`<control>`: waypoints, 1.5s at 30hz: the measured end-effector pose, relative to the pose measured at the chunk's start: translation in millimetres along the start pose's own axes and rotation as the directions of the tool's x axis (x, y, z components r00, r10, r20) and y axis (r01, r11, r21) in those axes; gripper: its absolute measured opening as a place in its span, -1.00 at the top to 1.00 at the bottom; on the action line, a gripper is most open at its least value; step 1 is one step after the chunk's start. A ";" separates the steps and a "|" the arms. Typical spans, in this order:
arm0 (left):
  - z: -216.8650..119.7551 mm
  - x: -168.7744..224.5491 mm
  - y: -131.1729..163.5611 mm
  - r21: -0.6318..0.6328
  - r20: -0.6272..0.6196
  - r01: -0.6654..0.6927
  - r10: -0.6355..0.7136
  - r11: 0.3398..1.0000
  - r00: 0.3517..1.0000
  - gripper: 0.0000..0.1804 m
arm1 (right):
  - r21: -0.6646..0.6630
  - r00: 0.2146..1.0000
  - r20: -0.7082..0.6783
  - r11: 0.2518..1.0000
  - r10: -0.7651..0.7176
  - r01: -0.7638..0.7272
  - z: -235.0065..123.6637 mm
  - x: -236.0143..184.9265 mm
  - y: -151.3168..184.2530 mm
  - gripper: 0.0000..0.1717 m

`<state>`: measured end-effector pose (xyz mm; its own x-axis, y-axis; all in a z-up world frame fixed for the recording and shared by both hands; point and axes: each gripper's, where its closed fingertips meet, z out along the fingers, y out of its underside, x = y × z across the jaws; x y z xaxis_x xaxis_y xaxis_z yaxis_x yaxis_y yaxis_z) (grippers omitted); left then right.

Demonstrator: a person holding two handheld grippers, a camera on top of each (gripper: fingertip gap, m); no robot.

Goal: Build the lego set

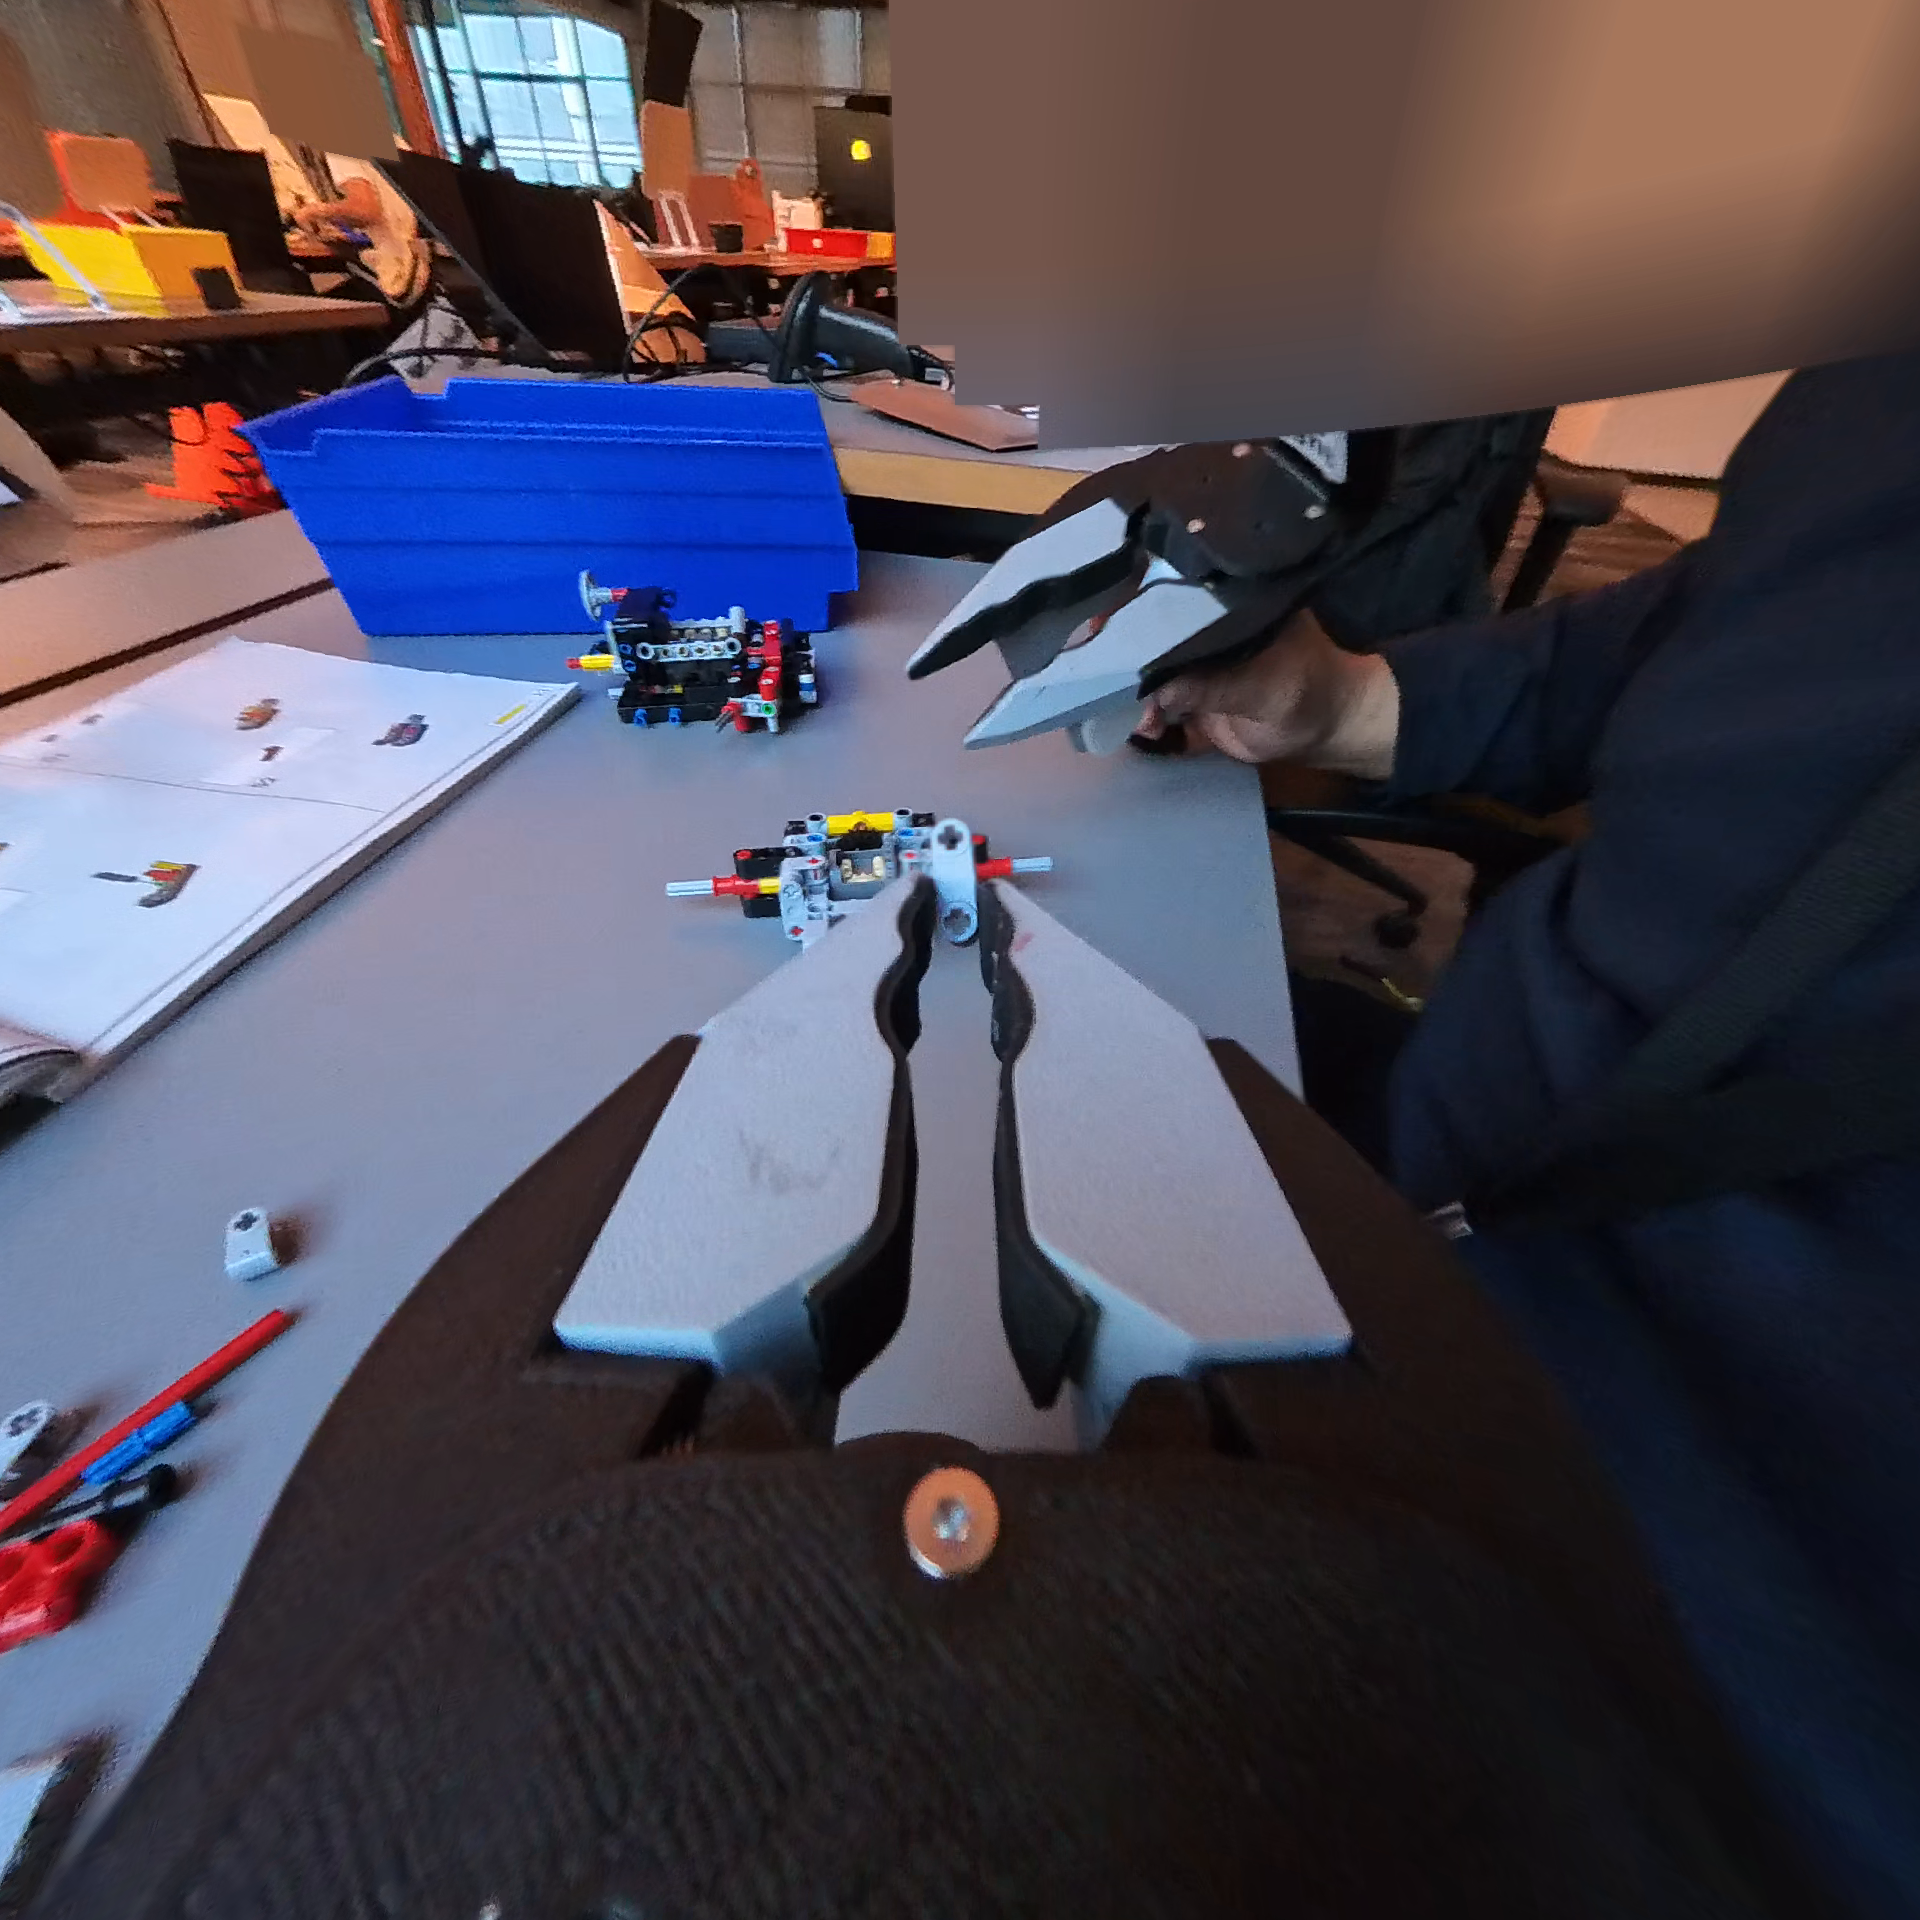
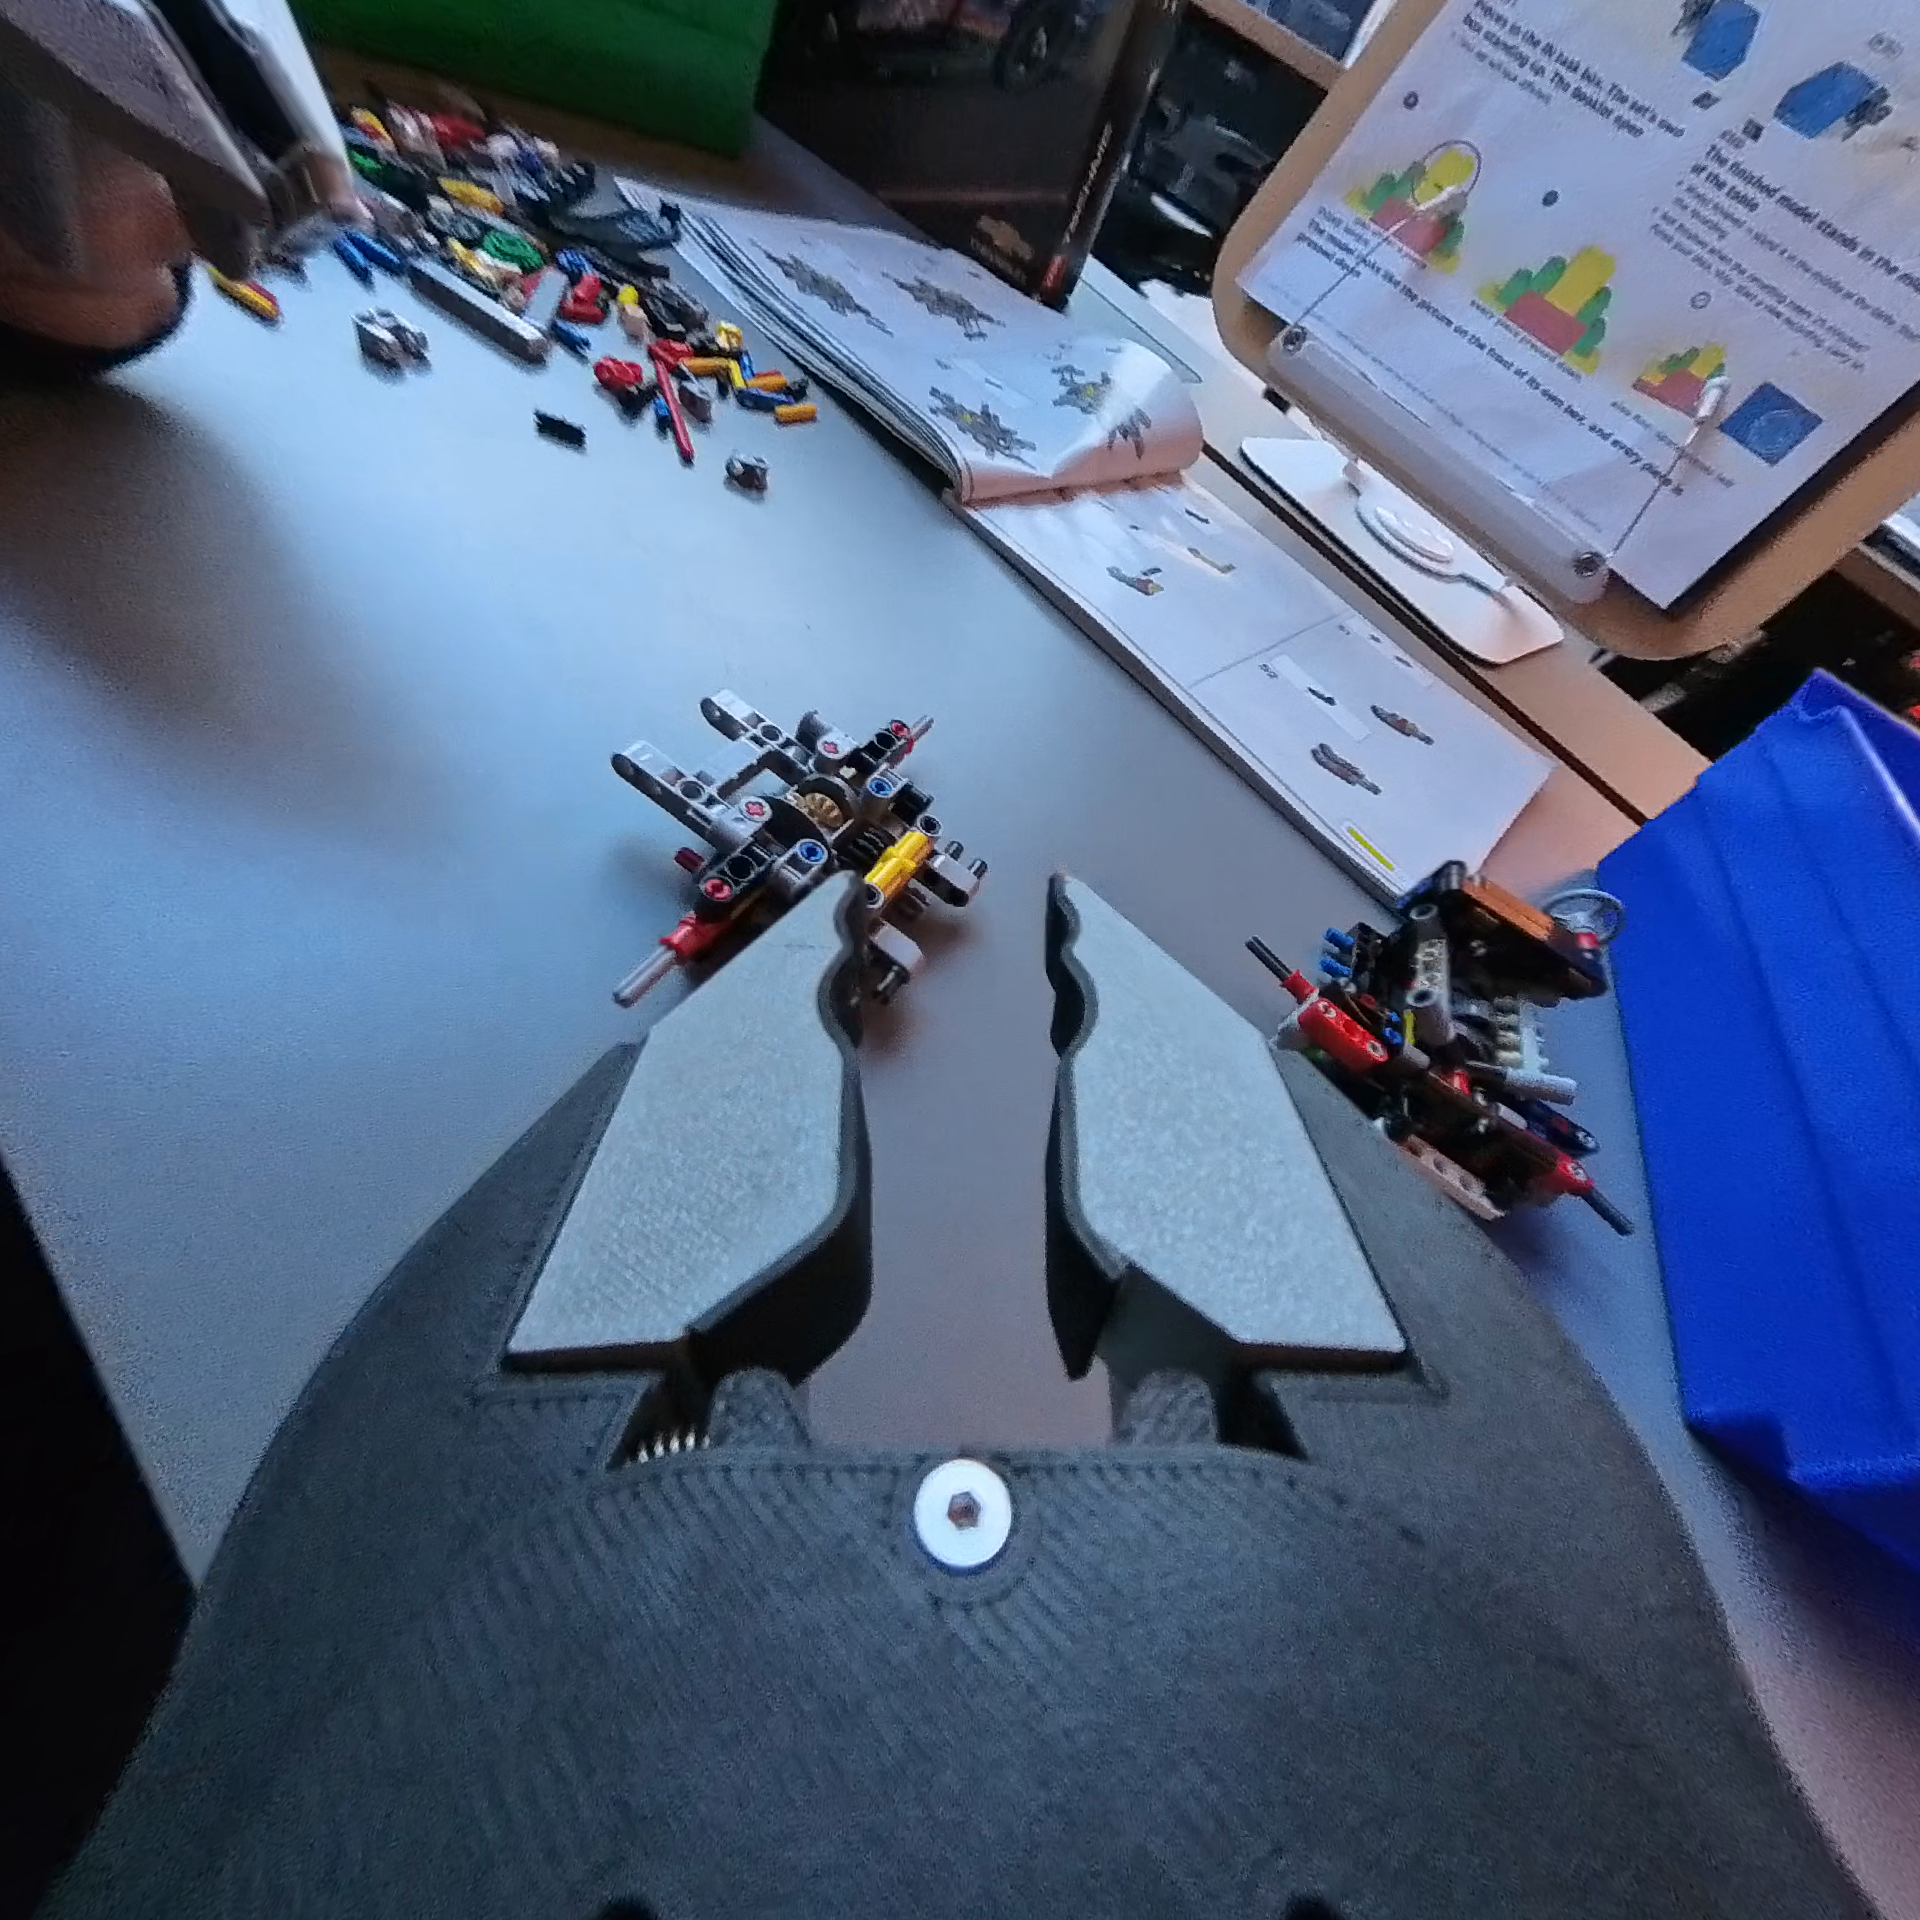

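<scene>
My left gripper [image 1: 956, 896] is shut on the lower end of a short light grey beam [image 1: 951, 847], which stands upright between the pads. Beyond it a small grey, black and yellow brick assembly [image 1: 831, 868] with axles sticking out lies on the grey table [image 1: 520, 1039]. In the right wrist view the left gripper [image 2: 208, 156] shows blurred at the top left, well away from that assembly [image 2: 800, 821]. My right gripper [image 2: 954, 899] is open and empty just short of the assembly. It also shows in the left wrist view [image 1: 945, 701], off the table near the right edge.
A larger black and red assembly [image 1: 707, 665] [image 2: 1455, 1039] stands by a blue bin [image 1: 561, 499] [image 2: 1766, 1143]. An open instruction booklet [image 1: 208, 790] [image 2: 1247, 644] lies beside them. Loose parts [image 2: 540, 260] [image 1: 62, 1558] are scattered. A sheet on a stand [image 2: 1558, 260] is behind. A person's arm [image 1: 1558, 727] is at the right. Left tips to right tips: about 15 cm.
</scene>
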<state>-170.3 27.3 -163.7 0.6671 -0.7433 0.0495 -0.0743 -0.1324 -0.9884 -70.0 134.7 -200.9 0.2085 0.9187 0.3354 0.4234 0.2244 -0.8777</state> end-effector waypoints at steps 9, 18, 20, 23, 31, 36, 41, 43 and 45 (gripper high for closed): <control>-7.8 -18.8 -7.3 0.061 0.047 0.028 -0.031 0.998 0.998 0.94 | -0.050 0.996 -0.077 0.998 0.036 -0.039 4.3 16.6 8.7 0.63; -17.5 -36.4 -14.6 0.142 0.069 0.141 -0.152 0.980 0.986 0.94 | -0.050 0.997 -0.056 0.997 0.060 -0.063 4.9 16.8 9.3 0.61; -16.7 -36.4 -13.9 0.135 0.075 0.135 -0.146 0.982 0.986 0.94 | -0.031 0.999 -0.031 0.999 0.042 -0.043 4.6 10.6 5.1 0.59; -15.8 -37.1 -13.0 0.128 0.081 0.135 -0.146 0.982 0.986 0.94 | 0.001 1.000 0.026 1.000 0.008 -0.008 3.8 -3.3 -2.1 0.50; -18.9 -40.7 -15.0 0.151 0.104 0.136 -0.152 0.979 0.983 0.94 | -0.019 0.992 0.080 0.995 -0.096 0.098 10.0 -24.7 -2.3 0.30; -19.5 -41.0 -15.3 0.153 0.125 0.117 -0.136 0.981 0.983 0.94 | -0.035 0.989 0.058 0.989 -0.138 0.141 18.9 -30.4 -5.2 0.32; -19.5 -41.9 -15.2 0.153 0.136 0.112 -0.133 0.982 0.982 0.94 | -0.101 0.983 0.003 0.978 -0.185 0.185 27.9 -21.3 3.3 0.44; -19.6 -42.0 -15.2 0.153 0.133 0.117 -0.137 0.981 0.982 0.94 | -0.132 0.982 -0.028 0.974 -0.188 0.183 30.4 -12.5 8.3 0.49; -20.2 -42.4 -15.6 0.158 0.131 0.121 -0.143 0.980 0.981 0.94 | -0.147 0.984 -0.035 0.974 -0.177 0.170 32.5 -7.5 11.0 0.50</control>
<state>-212.3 47.6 -147.5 0.7619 -0.6248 0.1708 0.1254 -0.1164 -0.9853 -95.5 140.8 -224.3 0.1612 0.8524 0.4975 0.5778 0.3271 -0.7477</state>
